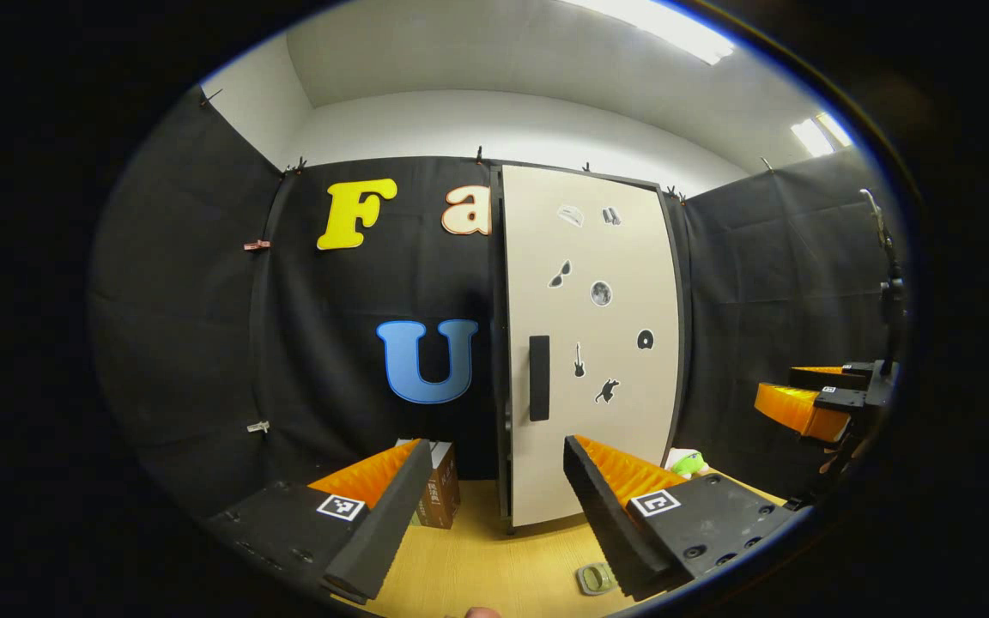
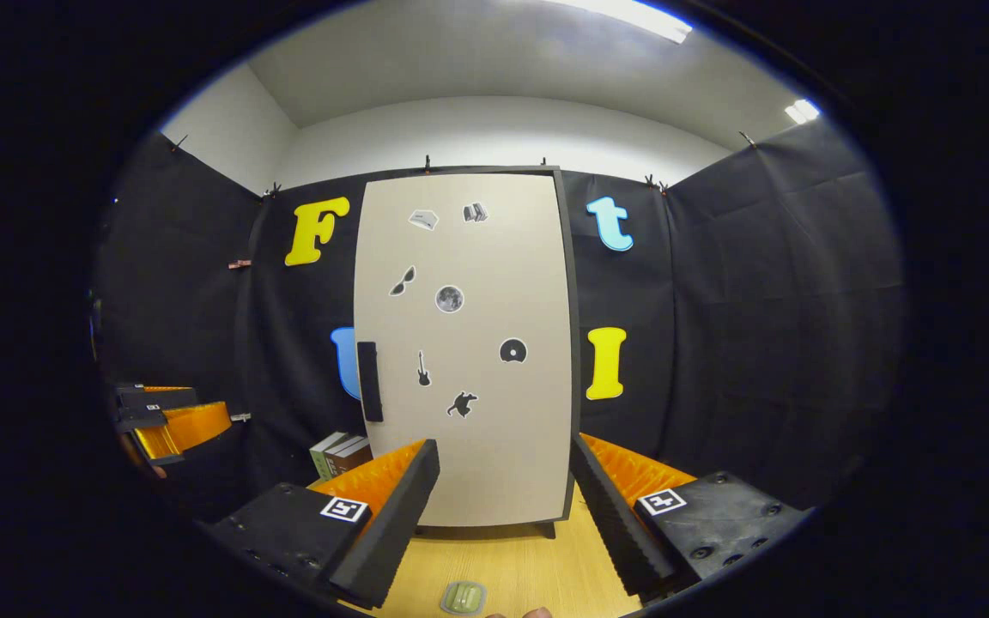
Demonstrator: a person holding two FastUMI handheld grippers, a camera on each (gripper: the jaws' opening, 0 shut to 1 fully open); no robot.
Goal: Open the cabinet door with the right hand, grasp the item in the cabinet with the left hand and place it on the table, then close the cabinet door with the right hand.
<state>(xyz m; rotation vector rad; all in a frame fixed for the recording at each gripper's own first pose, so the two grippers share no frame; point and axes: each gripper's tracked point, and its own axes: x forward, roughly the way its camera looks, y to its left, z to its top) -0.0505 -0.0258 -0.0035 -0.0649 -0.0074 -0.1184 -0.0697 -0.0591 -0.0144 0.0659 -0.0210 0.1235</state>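
The tall beige cabinet door with its little black stickers stood flat against its dark frame, closed, on the pale wooden table. Whatever sat behind it was hidden, so I couldn't tell where the item was. There was a small green plush toy on the table just right of the cabinet, a brown box on its left and a small greenish pad at the near edge, but whether any of those was the task's thing I couldn't judge. A shut door fitted two readings: item inside and door yet to be pulled, or item already out and door pushed to.

The right hand-held gripper faced the door squarely, fingers spread wide, nothing between them and touching nothing. The left hand-held gripper hung beside it, just as wide open, empty too, aimed at the handle edge.

That black upright bar handle sat near the door's left edge, left of where the right hand-held gripper pointed. Anyone working that door would have wanted, I reckoned, to catch the handle at mid-height with both fingers straddling it, follow the arc of the hinge side on the right, and keep the left hand-held gripper clear of the door's path.
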